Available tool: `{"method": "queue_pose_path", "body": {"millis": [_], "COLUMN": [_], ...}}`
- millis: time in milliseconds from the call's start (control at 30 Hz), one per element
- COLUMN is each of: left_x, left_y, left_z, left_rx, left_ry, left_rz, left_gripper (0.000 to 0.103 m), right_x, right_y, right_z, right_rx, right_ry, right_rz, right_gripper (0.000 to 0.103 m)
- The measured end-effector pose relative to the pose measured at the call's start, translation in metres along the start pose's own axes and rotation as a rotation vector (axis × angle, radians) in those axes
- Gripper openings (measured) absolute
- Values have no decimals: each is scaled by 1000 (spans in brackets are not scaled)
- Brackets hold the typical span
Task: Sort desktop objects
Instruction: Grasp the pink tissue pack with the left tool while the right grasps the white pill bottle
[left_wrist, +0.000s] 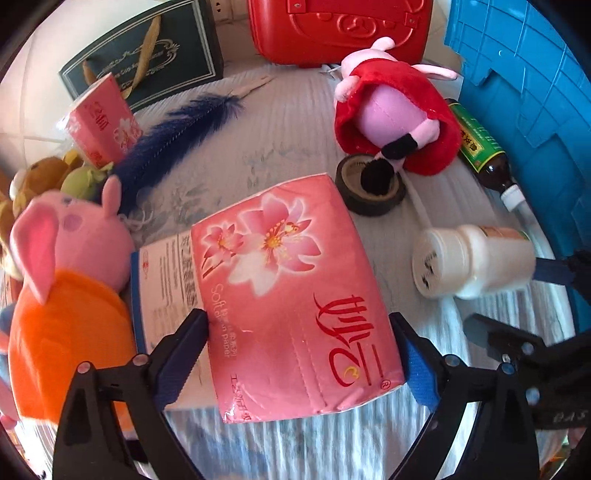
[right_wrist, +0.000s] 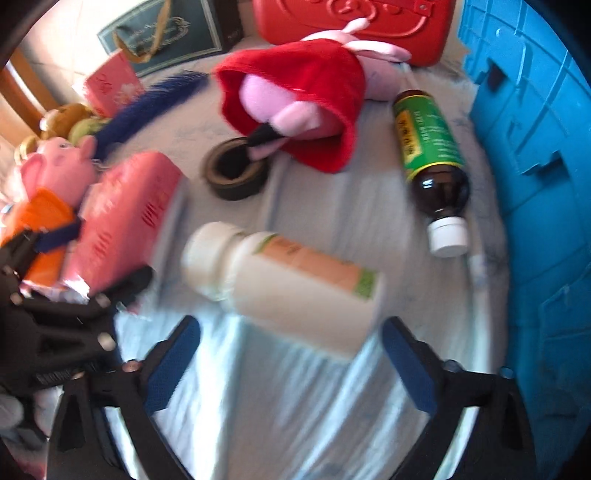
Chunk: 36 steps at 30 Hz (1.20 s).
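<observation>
A pink tissue pack (left_wrist: 291, 295) lies flat on the pale cloth between the fingers of my left gripper (left_wrist: 299, 332). The jaws stand wide along its two sides without squeezing it. A white plastic bottle (right_wrist: 291, 284) lies on its side, cap to the left, just ahead of and between the tips of my right gripper (right_wrist: 288, 332), whose blue pads (right_wrist: 173, 358) stand clear of it. The same bottle (left_wrist: 476, 258) shows at the right of the left wrist view, with the right gripper (left_wrist: 517, 343) beside it.
A pig plush in a red dress (left_wrist: 391, 110) lies behind, its foot in a black tape roll (left_wrist: 369, 184). A brown bottle with a green label (right_wrist: 432, 158) lies by the blue crate (right_wrist: 535, 147). An orange-shirted pig plush (left_wrist: 62, 295), blue feather (left_wrist: 177, 136), second tissue pack (left_wrist: 103, 122), dark box (left_wrist: 147, 55) and red case (left_wrist: 340, 26) surround them.
</observation>
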<state>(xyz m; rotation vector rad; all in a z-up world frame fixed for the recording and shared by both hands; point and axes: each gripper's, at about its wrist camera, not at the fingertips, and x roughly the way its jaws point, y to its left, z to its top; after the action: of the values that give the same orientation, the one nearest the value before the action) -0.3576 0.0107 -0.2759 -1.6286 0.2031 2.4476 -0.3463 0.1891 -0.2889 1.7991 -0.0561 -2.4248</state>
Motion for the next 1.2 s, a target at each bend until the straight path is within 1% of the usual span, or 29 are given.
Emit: {"method": "queue_pose_path", "body": {"millis": [33, 100, 167, 233, 300, 367, 400, 467, 533, 600, 633, 700, 767, 800, 833, 867, 900, 933, 967, 1000, 1033, 1100, 1133, 1167, 1200], "left_x": [-4, -11, -18, -21, -23, -25, -25, -23, -18, -13, -11, -6, 0, 4, 10, 18, 22, 19, 21, 21, 21, 20, 20, 20, 19], "left_y": [1, 3, 1, -1, -4, -6, -6, -7, -7, -9, -12, -15, -18, -18, -17, -14, -12, -16, -20, -23, -25, -25, -25, -25, -25], "left_z": [-6, -18, -30, -39, -45, -47, -46, -40, -33, -28, -25, -19, -15, -14, -14, -15, -18, -19, -21, -21, -22, -22, -22, -22, -23], "left_rx": [-7, -4, 4, 8, 15, 8, -2, -20, -31, -24, -16, -4, 5, -1, -16, -46, -63, -31, -10, 6, 16, 10, 11, 12, 4], "left_ry": [7, 22, 29, 36, 38, 37, 37, 38, 35, 26, 22, 14, 22, 41, 73, 116, 131, 102, 109, 107, 106, 100, 98, 90, 79], "left_rz": [-17, -41, -53, -58, -55, -59, -60, -63, -56, -47, -36, -14, -5, -15, -40, -86, -105, -77, -61, -47, -34, -35, -35, -33, -32], "left_gripper": [96, 96, 95, 95, 95, 95, 96, 96, 96, 96, 97, 98, 99, 99, 99, 99, 101, 101, 101, 101, 101, 101, 102, 102, 102], "right_x": [-2, -6, -12, -22, -33, -40, -43, -43, -35, -26, -21, -11, -1, 3, 7, 8, 9, 10, 10, 12, 16, 24, 27, 31, 35], "right_y": [3, 7, 12, 15, 13, 14, 13, 11, 10, 7, 7, 5, 3, 1, 0, -1, -3, -3, -4, -4, -4, -5, -5, -5, -4], "right_z": [-3, -9, -17, -23, -25, -29, -27, -24, -14, -6, -2, 7, 10, 9, 8, 6, 3, 0, -2, -5, -7, -7, -8, -8, -8], "right_rx": [-3, -8, -23, -34, -31, -32, -38, -51, -61, -66, -69, -74, -62, -53, -39, -24, -11, -3, 10, 12, 3, 14, 17, 20, 21], "right_ry": [6, 23, 26, 9, -22, -56, -72, -88, -92, -84, -83, -79, -60, -48, -31, -23, -5, 12, 19, 22, 25, 41, 30, 41, 44], "right_rz": [12, 51, 63, 34, 6, -27, -52, -87, -112, -125, -126, -109, -49, -22, 4, 14, 29, 47, 59, 50, 21, 10, 32, 27, 17], "right_gripper": [84, 82, 82, 83, 85, 95, 96, 96, 96, 99, 102, 102, 102, 102, 97, 87, 81, 74, 73, 73, 73, 79, 92, 103, 103]}}
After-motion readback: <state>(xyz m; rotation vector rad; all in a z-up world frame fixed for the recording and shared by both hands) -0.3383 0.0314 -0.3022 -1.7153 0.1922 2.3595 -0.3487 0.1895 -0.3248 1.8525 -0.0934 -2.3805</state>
